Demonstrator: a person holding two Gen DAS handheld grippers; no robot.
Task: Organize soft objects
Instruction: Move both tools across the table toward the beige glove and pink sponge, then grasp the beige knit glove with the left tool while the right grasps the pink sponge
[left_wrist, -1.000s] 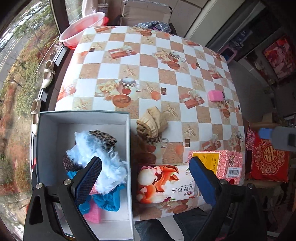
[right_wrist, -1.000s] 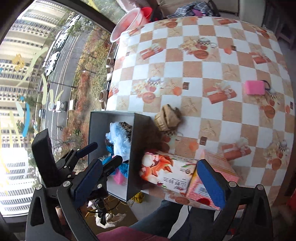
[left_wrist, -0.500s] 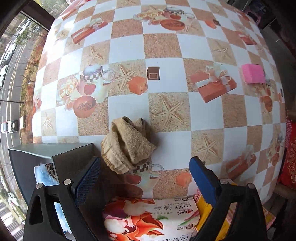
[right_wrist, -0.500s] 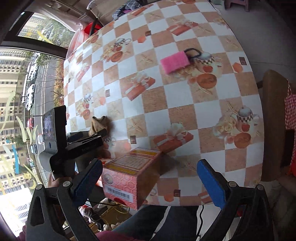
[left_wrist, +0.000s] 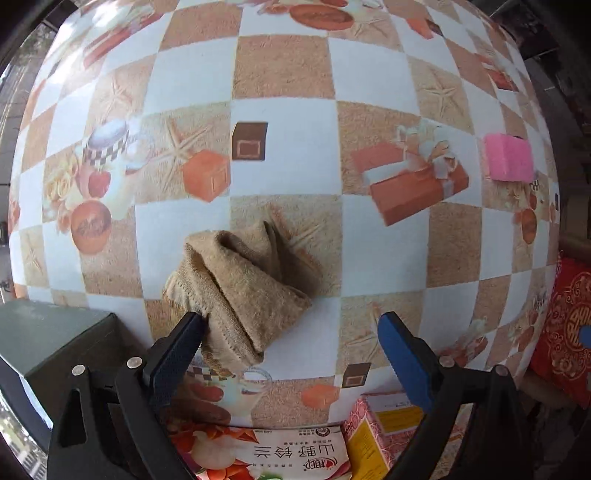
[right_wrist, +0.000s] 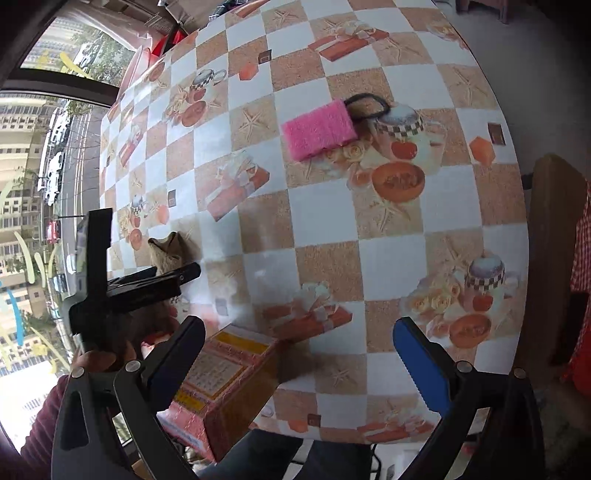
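A tan cloth (left_wrist: 240, 291) near the table's (left_wrist: 280, 66) front edge is framed by the wide-open left gripper (left_wrist: 291, 341); closing on it is judged next. The right gripper (right_wrist: 295, 354), also spread, is held empty short of a pink sponge (right_wrist: 319, 129).

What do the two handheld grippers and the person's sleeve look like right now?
Both the left gripper and right gripper have black plastic frames with silver rivets and two angled fingers faced with ribbed dark blue pads. No cables show. A maroon sleeve covers the arm that holds the left one.
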